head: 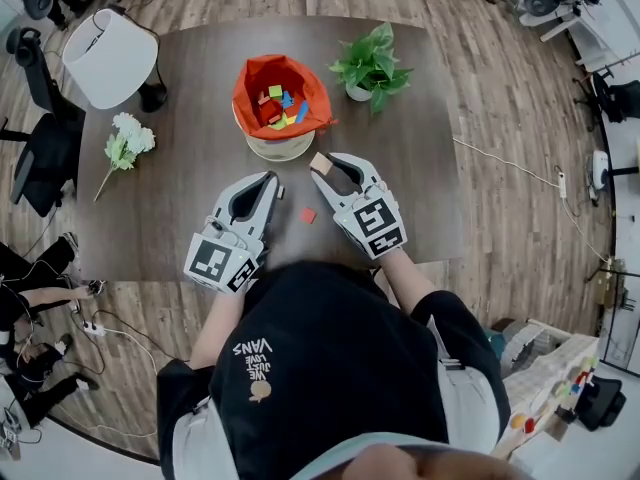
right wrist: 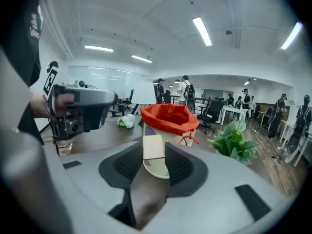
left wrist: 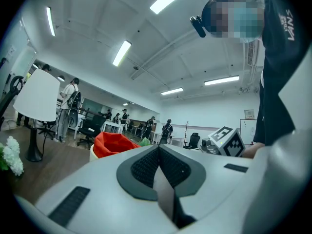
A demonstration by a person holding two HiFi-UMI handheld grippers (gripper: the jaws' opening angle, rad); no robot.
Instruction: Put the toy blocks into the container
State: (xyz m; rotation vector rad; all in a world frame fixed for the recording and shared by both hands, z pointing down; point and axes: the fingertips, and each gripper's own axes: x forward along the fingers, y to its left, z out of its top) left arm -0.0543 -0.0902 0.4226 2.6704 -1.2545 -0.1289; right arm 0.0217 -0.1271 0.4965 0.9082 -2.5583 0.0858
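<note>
Head view: container (head: 281, 108) with red liner at far centre of dark counter (head: 180, 218), several coloured blocks (head: 278, 103) inside. Potted plant (head: 370, 68) just right of it, white flowers (head: 125, 143) lying at left, white lamp (head: 108, 56) at far left. Right gripper (head: 325, 166) near side of container, jaws grasping a beige block (head: 320, 161) at the tips. Left gripper (head: 268, 183) beside it on the left, tips pointing toward the container. One red block (head: 308, 215) loose on the counter between the two grippers, touching neither.

Left gripper view: jaws clenched, pads meeting, nothing between them. Container's red liner past the tips, slightly left. Lamp and flowers at left edge. Marker cube of right gripper at right, in the person's hand. People and office chairs far off in the room.

Right gripper view: jaws closed on the beige block, pads pressing both its sides, block upright and sticking out above the pads. Container straight ahead beyond the block, apart from it. Plant to the right, left gripper at left edge, flowers small behind it.
</note>
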